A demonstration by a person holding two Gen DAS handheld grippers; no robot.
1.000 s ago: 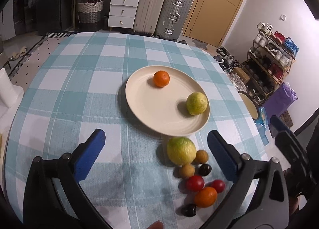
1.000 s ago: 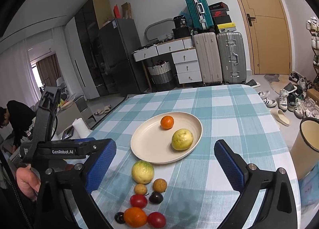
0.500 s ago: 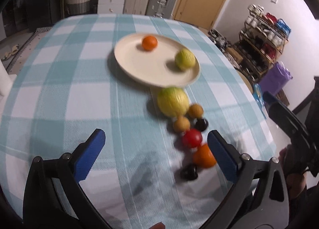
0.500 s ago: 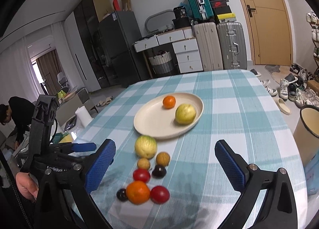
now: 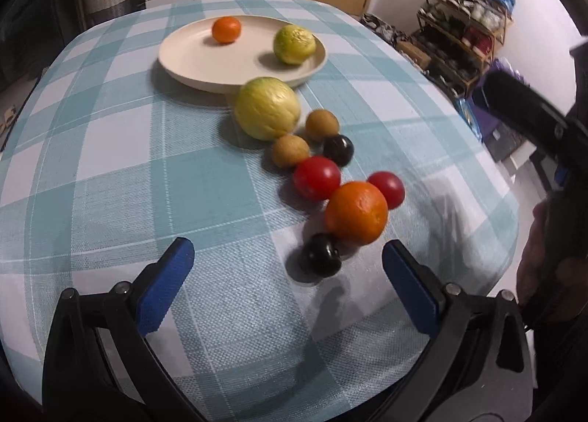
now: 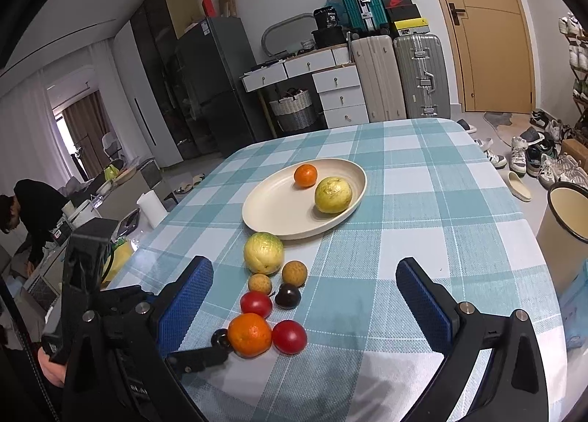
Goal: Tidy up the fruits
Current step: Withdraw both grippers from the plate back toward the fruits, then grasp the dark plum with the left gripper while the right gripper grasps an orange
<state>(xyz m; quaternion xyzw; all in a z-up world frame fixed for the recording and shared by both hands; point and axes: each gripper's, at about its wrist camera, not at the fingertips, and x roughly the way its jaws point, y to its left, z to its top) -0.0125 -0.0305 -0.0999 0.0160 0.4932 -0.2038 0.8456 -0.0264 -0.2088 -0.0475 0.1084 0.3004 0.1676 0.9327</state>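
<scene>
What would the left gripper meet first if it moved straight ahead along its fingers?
Most likely the small dark fruit, which lies nearest, between the open fingers of the left gripper. The large orange sits just behind it. Depth is hard to judge in this view.

Teal-white checked tablecloth (image 5: 110, 165); cream plate (image 5: 191, 58).

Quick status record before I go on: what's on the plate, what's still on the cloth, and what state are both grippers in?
plate: holds small orange and yellow-green fruit
cloth: larger yellow-green fruit, two brown fruits, two dark fruits, two red fruits, big orange
left gripper: open, empty, low over the near dark fruit
right gripper: open, empty
</scene>
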